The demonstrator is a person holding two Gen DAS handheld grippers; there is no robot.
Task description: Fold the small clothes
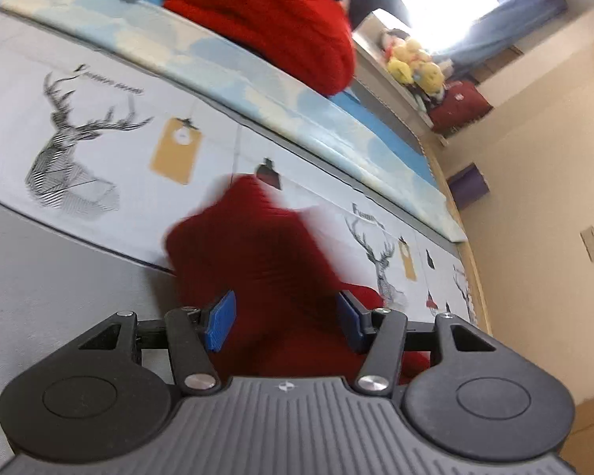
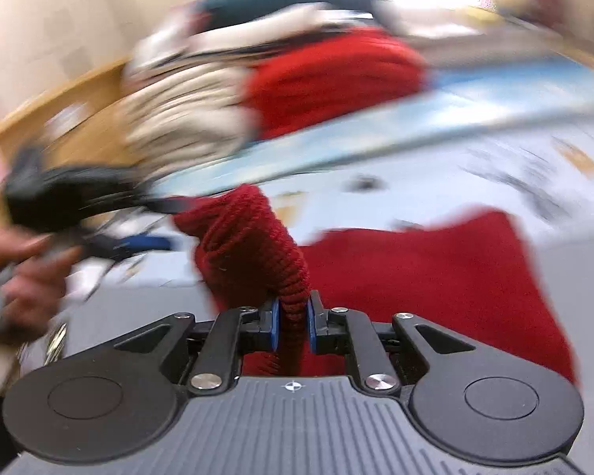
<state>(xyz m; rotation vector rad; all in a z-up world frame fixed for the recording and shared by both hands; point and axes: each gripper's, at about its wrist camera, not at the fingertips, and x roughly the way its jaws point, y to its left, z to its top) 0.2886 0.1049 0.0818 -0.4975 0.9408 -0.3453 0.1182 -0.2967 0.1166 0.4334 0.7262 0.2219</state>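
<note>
On the deer-print sheet, one dark red knit garment. Partly flat on the sheet, with one ridge of it pulled up off the surface. Beyond it, along the far side of the bed, a blue cloud-print cover bearing a loose pile: one bright red sweater and one cream ribbed knit, touching side by side, with something dark on top, too blurred to name. By the wall, one purple box, contents hidden. On a ledge near the window, a cluster of yellow plush toys, number unclear. Two whole deer heads printed on the sheet in the left wrist view, and part of a third at the edge.

Two sets of tongs. Right gripper: narrow, blue pads clamped on both sides of the raised ridge of the dark red knit, the cloth rising from them in a thick ribbed column. Left gripper: wide, blue pads well apart, nothing pinched; the same dark red garment below and between them, blurred. Also seen in the right wrist view at the left edge, smeared, held by a left hand, its tips close to the far end of the raised ridge; contact there impossible to judge.
</note>
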